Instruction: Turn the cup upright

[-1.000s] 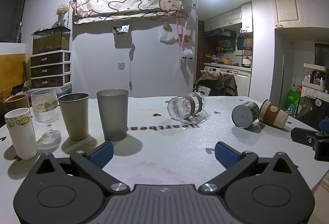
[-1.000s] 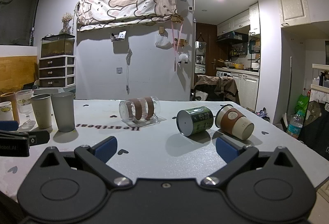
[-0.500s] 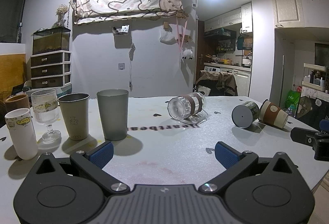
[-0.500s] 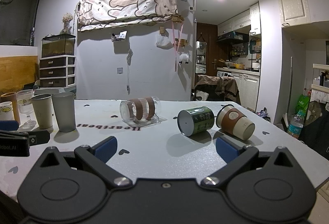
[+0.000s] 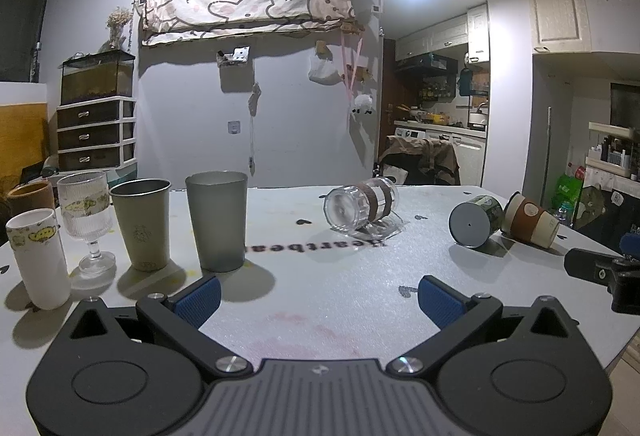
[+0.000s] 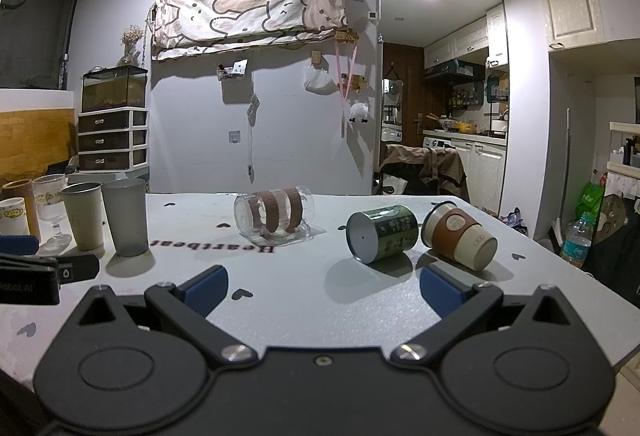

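My right gripper (image 6: 323,288) hangs spread wide and empty over the near edge of the white table (image 6: 304,296); my left gripper (image 5: 318,296) is likewise parted, holding nothing. Just beyond my right pad lies the cream paper cup with a brown sleeve (image 6: 460,236), on its side, base toward me. It looks light and soft-walled, so I would pinch gently across the sleeve. Left of it, almost touching, the green printed can-shaped cup (image 6: 382,233) also lies tipped, stiffer and smoother. Farther left, the clear glass cup with two brown bands (image 6: 274,216) rests sideways: fragile, slippery, best gripped on the bands.
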{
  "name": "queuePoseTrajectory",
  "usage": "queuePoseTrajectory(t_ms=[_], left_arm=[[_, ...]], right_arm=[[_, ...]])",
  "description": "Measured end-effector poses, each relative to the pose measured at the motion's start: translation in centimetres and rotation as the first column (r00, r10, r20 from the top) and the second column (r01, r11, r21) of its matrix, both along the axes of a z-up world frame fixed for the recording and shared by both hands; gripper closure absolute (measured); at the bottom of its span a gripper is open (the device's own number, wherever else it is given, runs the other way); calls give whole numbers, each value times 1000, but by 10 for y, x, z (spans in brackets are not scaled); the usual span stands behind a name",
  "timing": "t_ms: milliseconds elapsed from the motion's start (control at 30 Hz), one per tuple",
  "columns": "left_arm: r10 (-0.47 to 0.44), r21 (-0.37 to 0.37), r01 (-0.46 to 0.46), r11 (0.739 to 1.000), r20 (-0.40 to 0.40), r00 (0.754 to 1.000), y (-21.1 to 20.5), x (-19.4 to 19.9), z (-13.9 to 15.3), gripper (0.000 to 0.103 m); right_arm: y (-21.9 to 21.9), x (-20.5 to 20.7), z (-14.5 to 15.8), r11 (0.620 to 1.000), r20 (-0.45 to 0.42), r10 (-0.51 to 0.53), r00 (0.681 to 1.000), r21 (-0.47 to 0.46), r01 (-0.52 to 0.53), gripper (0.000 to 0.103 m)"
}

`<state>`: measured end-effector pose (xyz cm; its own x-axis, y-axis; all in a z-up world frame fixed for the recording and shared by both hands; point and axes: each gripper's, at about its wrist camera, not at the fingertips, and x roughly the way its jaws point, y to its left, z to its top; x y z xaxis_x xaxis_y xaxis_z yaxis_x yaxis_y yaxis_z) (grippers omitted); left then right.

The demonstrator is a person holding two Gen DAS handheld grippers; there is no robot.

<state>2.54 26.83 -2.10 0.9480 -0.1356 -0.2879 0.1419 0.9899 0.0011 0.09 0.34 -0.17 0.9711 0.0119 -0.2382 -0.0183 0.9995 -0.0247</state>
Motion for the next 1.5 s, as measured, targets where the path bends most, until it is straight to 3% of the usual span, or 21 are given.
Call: queuePoseTrajectory(t_ms=[233,433,667,1100,1267,1400,1500], left_arm=[[-78,59,73,996,83,993,-2,11,21,0],[-169,177,162,971,25,985,-27,60,34,0],[-166,258,188,948,-108,980,-53,151,39,0],[-212,451,285,846,-205,955,-125,292,17,0],[-152,439,247,864,-240,959,-129,328,4,0],[-151,422,272,865,-299,942,-129,344,-7,1],[-105,456,245,856,-311,945,-132,346,-17,16]], right_arm=[[2,2,-3,1000,-3,-3,1000,17,3,1],[-4,-2,-3,999,5,12,1000,44,-12,1],[-14,-2,-8,997,-1,14,1000,70,-14,1],[-27,5,-26,996,-21,34,999,79,-32,1],[-34,5,-29,997,-34,28,999,67,-26,1],[-42,7,-33,997,-48,8,999,79,-4,1],[-45,9,-36,996,-60,2,998,88,4,1]])
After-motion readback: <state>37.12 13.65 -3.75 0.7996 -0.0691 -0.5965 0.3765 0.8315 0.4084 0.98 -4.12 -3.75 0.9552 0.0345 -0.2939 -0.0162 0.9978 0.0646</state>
